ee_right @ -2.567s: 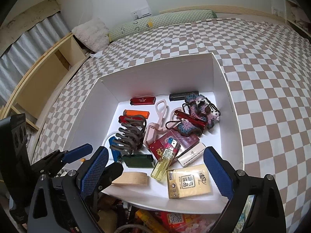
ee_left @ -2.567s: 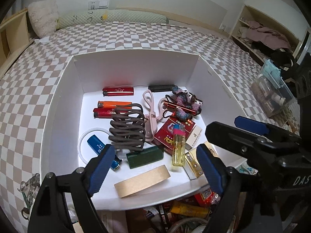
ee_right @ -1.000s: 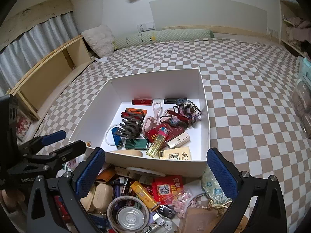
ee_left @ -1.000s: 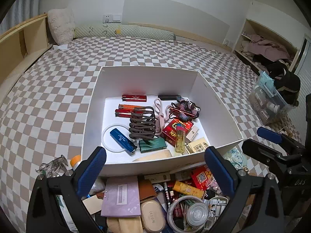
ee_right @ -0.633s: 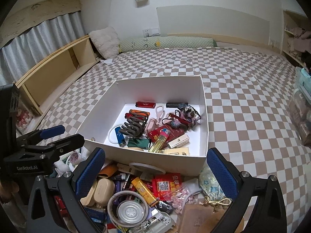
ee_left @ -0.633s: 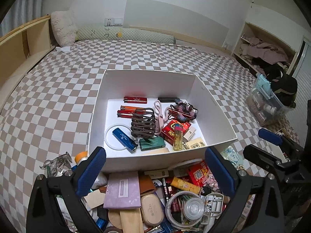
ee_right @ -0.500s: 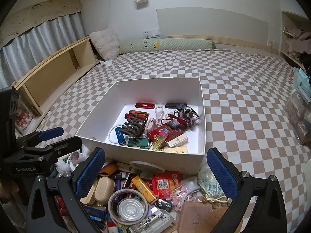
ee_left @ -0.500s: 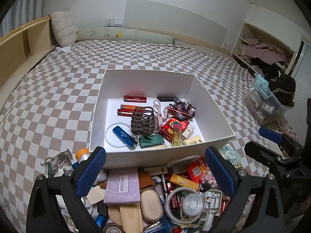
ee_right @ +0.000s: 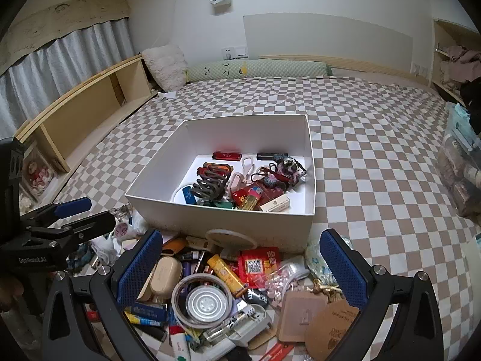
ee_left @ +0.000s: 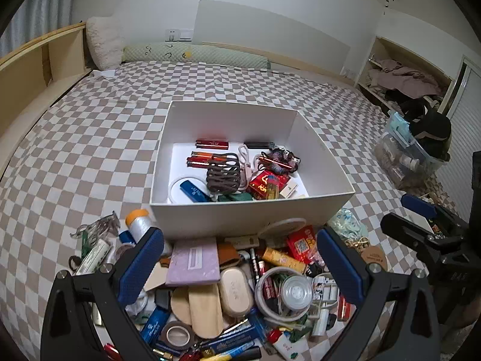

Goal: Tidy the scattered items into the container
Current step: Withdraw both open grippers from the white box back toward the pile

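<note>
The white box sits on the checkered bedspread, beyond the scattered items heaped against its near wall. Left gripper and right gripper hover over that heap, both spread wide and empty. The near wall hides the box's front floor; the heap's lower edge is cut off.

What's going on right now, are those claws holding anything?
Left claw open, empty. Right claw open, empty. White box part filled; heap of clutter waits on the bed in front of it. Nothing blocks the box.
</note>
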A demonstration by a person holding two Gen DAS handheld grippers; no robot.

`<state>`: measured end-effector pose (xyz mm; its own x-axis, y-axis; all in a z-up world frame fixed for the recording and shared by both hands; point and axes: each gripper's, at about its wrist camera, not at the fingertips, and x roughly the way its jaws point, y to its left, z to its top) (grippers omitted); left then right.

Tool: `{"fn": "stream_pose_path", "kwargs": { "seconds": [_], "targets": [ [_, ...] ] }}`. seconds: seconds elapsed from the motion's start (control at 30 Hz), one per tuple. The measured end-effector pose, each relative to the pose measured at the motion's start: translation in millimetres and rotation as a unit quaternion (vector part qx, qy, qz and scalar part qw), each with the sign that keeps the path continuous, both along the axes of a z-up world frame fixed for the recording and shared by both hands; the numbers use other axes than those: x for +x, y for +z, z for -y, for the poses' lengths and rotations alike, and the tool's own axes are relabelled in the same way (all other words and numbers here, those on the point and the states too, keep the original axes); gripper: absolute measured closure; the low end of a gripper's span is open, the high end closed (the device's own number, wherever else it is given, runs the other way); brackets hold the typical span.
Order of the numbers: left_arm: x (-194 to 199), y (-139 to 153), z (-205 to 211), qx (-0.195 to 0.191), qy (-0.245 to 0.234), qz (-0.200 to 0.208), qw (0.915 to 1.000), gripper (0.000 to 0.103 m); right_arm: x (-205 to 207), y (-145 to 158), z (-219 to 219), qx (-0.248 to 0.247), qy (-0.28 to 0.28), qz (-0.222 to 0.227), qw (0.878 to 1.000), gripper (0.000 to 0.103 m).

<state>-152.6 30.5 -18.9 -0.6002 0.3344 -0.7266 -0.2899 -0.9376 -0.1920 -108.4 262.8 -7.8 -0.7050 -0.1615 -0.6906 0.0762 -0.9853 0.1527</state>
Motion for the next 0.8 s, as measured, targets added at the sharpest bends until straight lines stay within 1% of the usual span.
{"fn": "stream_pose_path", "kwargs": {
  "seconds": [0.3, 0.57, 0.8],
  "targets": [
    [21, 1, 9, 0.001, 0.000, -0.001, 1.0000, 0.001, 23, -2, -1, 0.007, -0.011, -0.001, 1.000, 0.000],
    [44, 5, 13, -0.001, -0.003, -0.012, 0.9999, 0.001, 47, -6, -5, 0.010, -0.030, -0.003, 0.999, 0.000],
    [61, 3, 17, -0.001, -0.009, -0.021, 0.9997, 0.001, 68, -8, -8, 0.015, -0.034, -0.009, 0.999, 0.000]
  ]
}}
